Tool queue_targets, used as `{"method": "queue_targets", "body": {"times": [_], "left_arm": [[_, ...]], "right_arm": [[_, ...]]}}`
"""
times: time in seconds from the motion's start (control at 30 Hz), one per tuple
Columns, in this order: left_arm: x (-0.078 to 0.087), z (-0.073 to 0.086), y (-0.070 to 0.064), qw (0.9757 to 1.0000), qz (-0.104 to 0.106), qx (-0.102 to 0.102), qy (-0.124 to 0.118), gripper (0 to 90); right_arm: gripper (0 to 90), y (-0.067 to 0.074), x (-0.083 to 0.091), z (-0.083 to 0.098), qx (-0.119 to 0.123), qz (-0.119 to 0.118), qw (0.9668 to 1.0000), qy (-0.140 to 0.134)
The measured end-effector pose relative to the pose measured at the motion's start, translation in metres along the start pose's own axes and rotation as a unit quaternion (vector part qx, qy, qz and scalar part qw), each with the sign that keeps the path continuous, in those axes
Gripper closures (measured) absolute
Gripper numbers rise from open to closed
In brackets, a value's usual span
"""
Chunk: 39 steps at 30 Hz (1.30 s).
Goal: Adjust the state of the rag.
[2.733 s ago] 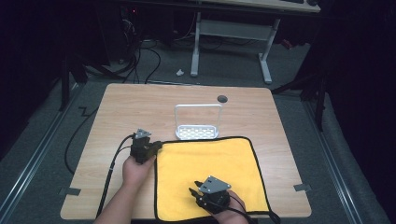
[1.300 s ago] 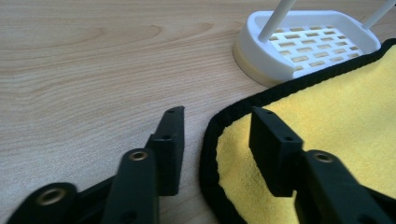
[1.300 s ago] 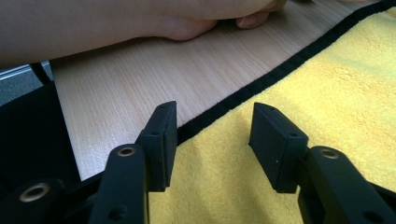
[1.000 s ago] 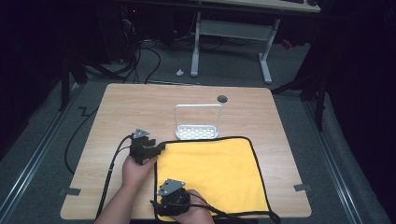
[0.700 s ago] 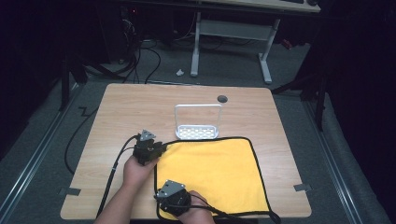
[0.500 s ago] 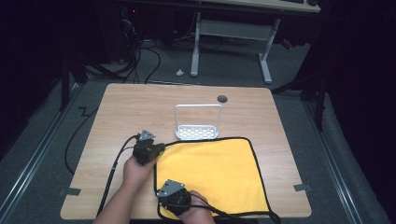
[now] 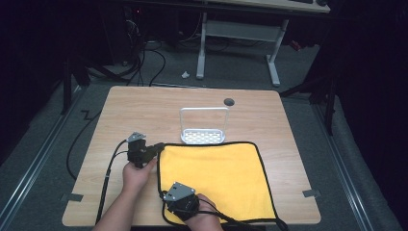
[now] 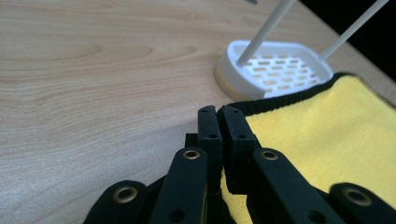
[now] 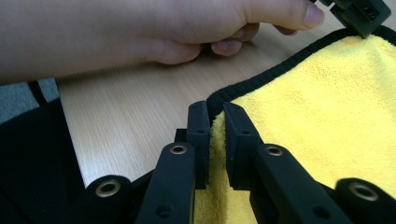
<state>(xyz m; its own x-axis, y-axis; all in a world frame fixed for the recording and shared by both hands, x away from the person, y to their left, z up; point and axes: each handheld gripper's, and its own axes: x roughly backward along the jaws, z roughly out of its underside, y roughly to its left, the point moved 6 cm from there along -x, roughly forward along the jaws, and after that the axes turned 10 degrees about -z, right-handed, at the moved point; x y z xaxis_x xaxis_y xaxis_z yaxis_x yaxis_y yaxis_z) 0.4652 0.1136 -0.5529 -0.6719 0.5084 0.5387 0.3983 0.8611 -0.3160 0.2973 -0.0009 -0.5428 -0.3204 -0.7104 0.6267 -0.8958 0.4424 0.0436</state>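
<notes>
the yellow, black-edged microfibre cloth (image 7: 214, 175) lies flat on the wooden table (image 7: 144, 106); the left gripper (image 8: 218, 122) has its jaws pinched on the cloth's far left corner, the right gripper (image 9: 215, 122) on its near left edge, a fold between them.

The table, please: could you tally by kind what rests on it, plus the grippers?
Yellow cloth: 1
White perforated rack: 1
Grippers, left gripper and right gripper, each shut on the cloth: 2
Total: 4
</notes>
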Motion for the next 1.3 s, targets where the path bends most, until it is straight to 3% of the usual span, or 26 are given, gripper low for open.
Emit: {"method": "queue_targets", "body": {"times": [0.17, 0.43, 0.7, 0.9, 0.97, 1.1, 1.2, 1.3], "left_arm": [[0.010, -0.011, 0.001, 0.9998, 0.002, 0.007, -0.019, 87.0], [0.021, -0.010, 0.011, 0.9997, -0.012, 0.010, -0.018, 87.0], [0.069, -0.022, 0.049, 0.9977, -0.049, 0.018, -0.042, 87.1], [0.093, -0.029, 0.066, 0.9963, -0.070, 0.017, -0.046, 87.1], [0.094, -0.029, 0.066, 0.9962, -0.076, 0.008, -0.043, 87.1], [0.090, -0.030, 0.060, 0.9964, -0.071, 0.008, -0.045, 87.0], [0.080, -0.031, 0.048, 0.9971, -0.064, 0.005, -0.042, 87.1], [0.067, -0.034, 0.025, 0.9980, -0.051, -0.008, -0.037, 87.1]], "right_arm": [[82.5, 0.003, 0.005, -0.013, 0.007, 0.004, 0.9998, -0.017], [82.5, 0.015, -0.002, -0.032, 0.017, -0.005, 0.9994, -0.031], [82.5, 0.036, -0.023, -0.063, 0.037, -0.028, 0.9977, -0.049], [82.5, 0.050, -0.039, -0.085, 0.053, -0.046, 0.9958, -0.059], [82.5, 0.052, -0.040, -0.087, 0.055, -0.047, 0.9954, -0.062], [82.5, 0.049, -0.036, -0.086, 0.053, -0.042, 0.9959, -0.060], [82.5, 0.044, -0.028, -0.083, 0.051, -0.036, 0.9962, -0.061], [82.5, 0.037, -0.010, -0.075, 0.048, -0.025, 0.9966, -0.062]]}}
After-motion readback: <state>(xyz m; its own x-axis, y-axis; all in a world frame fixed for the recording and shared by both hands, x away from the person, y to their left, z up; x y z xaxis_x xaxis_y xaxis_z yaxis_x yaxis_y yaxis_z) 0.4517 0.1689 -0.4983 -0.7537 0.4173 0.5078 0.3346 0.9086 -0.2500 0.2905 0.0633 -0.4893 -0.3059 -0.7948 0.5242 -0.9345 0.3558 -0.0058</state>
